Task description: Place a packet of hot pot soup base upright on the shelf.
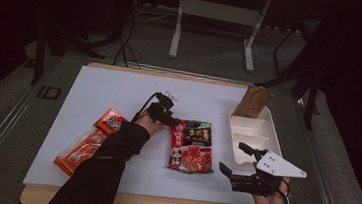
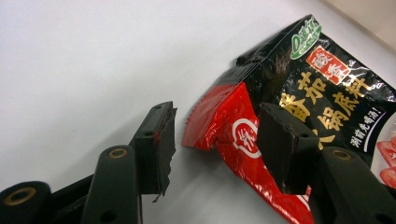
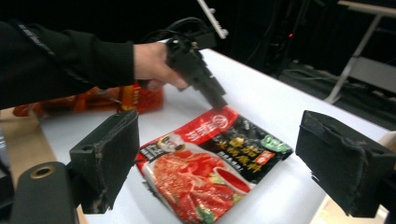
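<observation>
My left tongs [image 2: 215, 140] stand half open astride the red top corner of the soup packet [image 1: 192, 146] at mid-desk, its long axis toward me, right tongs [image 1: 237, 160] open nearby.

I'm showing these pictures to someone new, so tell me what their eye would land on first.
First the red and black soup-base packet, lying flat at the middle of the white table. The left gripper stands at its upper left corner, jaws open astride the red edge without pressing it. Next come the orange packet near the table's left edge and the white tray at the right, with the open right gripper in front of it.
</observation>
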Demonstrator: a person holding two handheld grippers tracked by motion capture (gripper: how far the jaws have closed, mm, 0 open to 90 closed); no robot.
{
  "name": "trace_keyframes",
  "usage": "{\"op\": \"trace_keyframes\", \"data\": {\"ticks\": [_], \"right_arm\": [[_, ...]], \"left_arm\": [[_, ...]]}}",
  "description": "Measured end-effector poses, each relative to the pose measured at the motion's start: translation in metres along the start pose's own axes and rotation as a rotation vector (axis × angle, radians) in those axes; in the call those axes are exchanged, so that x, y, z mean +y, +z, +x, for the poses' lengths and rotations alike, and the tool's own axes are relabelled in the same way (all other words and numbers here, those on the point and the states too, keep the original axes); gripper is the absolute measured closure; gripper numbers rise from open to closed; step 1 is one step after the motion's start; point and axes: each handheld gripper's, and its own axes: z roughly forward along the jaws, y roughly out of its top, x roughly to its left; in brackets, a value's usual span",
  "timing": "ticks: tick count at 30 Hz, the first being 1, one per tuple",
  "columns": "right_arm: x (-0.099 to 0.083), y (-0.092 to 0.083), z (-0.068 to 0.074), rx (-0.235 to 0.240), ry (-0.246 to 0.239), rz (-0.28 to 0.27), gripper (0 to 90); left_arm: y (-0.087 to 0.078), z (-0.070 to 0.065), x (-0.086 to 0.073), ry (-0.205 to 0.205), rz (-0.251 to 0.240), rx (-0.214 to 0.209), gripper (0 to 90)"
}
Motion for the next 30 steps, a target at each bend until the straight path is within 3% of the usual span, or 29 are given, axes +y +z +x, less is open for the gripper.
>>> {"op": "trace_keyframes", "data": {"ticks": [2,8,10,14,16,20,25,30], "right_arm": [[-0.001,0.001,0.001,-0.002,0.0,0.005,13.4],[-0.002,0.003,0.0,0.007,0.01,0.012,13.4],[-0.001,0.003,0.0,0.007,0.012,0.014,13.4],[-0.002,0.003,0.0,0.011,0.01,0.014,13.4],[-0.002,0.004,0.001,0.012,0.01,0.018,13.4],[-0.003,0.006,0.0,0.023,0.007,0.025,13.5],[-0.003,0.007,0.001,0.036,0.021,0.035,14.2],[-0.003,0.007,0.001,0.016,0.018,0.038,14.7]], "left_arm": [[0.005,0.001,-0.001,-0.006,0.009,-0.004,41.8],[0.014,-0.001,-0.003,0.008,0.056,-0.024,44.1],[0.018,-0.002,-0.004,0.004,0.076,-0.049,48.9],[0.022,-0.005,-0.005,0.019,0.085,-0.049,58.7],[0.022,-0.008,-0.005,0.012,0.098,-0.041,61.6],[0.022,-0.009,-0.001,-0.026,0.117,-0.046,78.0],[0.018,-0.015,0.004,-0.018,0.082,-0.062,85.0],[0.006,-0.021,0.006,0.001,0.05,-0.054,86.4]]}}
